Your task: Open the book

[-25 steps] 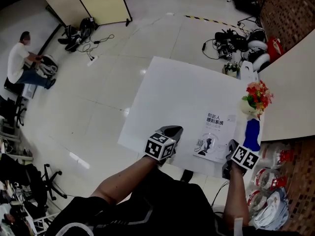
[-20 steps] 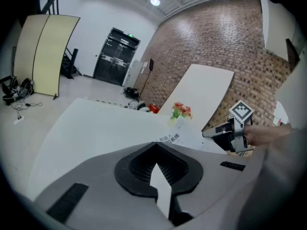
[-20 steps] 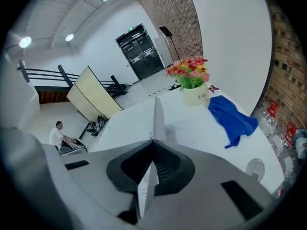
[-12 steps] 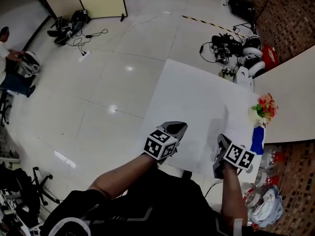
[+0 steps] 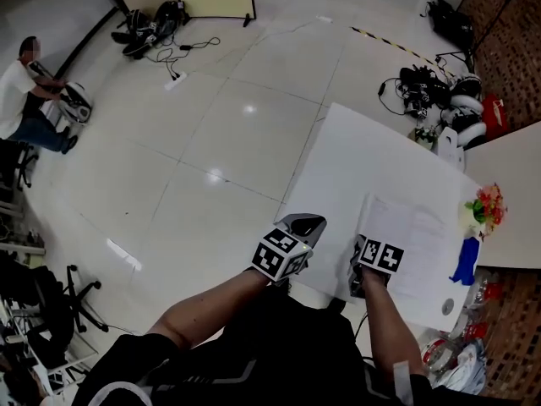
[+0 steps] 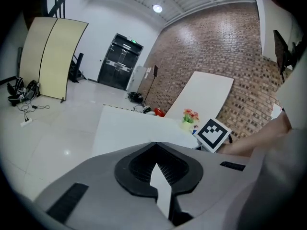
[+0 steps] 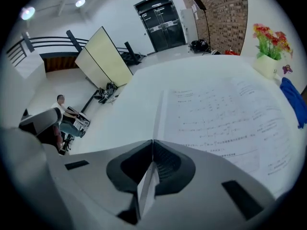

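The book [image 5: 414, 239] lies open on the white table [image 5: 347, 159], its printed pages [image 7: 225, 114] facing up. My right gripper [image 5: 362, 244] is at the book's left edge, shut on the front cover. The cover stands edge-on and runs into the gripper's tips [image 7: 153, 143] as a thin white sheet. My left gripper [image 5: 306, 221] hovers at the table's near-left edge, left of the book, with its tips together [image 6: 154, 144] and nothing held. The right gripper's marker cube [image 6: 213, 133] shows in the left gripper view.
A vase of flowers [image 5: 482, 210] and a blue object [image 5: 465, 265] stand at the table's right side, past the book. Cables and gear [image 5: 439, 100] lie on the floor beyond the table. A person [image 5: 25, 100] sits far off to the left.
The book was closed with its cover up; my right gripper has swung leftward with the cover and the inner pages now show. The left gripper stays by the table's near edge.
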The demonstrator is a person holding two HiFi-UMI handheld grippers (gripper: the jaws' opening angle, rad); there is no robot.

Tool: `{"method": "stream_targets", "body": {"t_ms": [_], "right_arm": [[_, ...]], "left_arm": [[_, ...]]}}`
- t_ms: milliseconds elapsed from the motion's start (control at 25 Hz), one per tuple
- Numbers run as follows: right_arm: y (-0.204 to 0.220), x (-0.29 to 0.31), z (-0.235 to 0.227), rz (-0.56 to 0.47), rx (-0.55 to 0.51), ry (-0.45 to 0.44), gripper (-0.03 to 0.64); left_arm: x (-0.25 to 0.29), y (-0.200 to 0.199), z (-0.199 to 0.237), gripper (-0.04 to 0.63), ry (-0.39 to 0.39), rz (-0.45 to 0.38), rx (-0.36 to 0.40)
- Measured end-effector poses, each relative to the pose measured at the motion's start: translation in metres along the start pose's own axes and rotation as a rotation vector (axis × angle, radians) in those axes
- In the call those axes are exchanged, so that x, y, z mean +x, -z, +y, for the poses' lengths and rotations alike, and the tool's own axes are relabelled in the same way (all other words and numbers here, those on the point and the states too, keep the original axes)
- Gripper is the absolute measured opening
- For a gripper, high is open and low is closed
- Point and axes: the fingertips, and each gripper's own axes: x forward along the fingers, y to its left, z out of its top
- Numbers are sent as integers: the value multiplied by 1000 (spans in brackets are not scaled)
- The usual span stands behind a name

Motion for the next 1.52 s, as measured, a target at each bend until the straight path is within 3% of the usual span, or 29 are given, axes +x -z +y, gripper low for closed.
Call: {"method": "stream_targets", "body": {"t_ms": [320, 480, 680, 880, 1080, 1200, 1320, 1520], "right_arm": [[5, 14, 7, 8, -16, 12, 6], [-4, -2, 14, -53, -19, -43, 8], [-35, -62, 8, -217, -21, -126, 8], [-74, -156, -21, -421, -115, -136, 8], [-100, -256, -60, -645, -159, -180, 6], [-106, -303, -87, -738, -207, -150, 6], [-107, -339, -113, -811, -245, -117, 6], [-98, -358, -138, -838, -244, -148, 6]], "left_arm": [[-6, 13, 8, -5, -8, 27, -17], [2, 8, -2, -5, 6, 16, -7], [13, -12, -32, -5, 36, -29, 11], [15, -55, -79, -5, 71, -144, 30], [16, -89, -131, -5, 113, -246, 117], [15, -105, -157, -5, 116, -283, 161], [12, -120, -185, -5, 128, -324, 206], [15, -127, -216, -5, 112, -355, 230]]}}
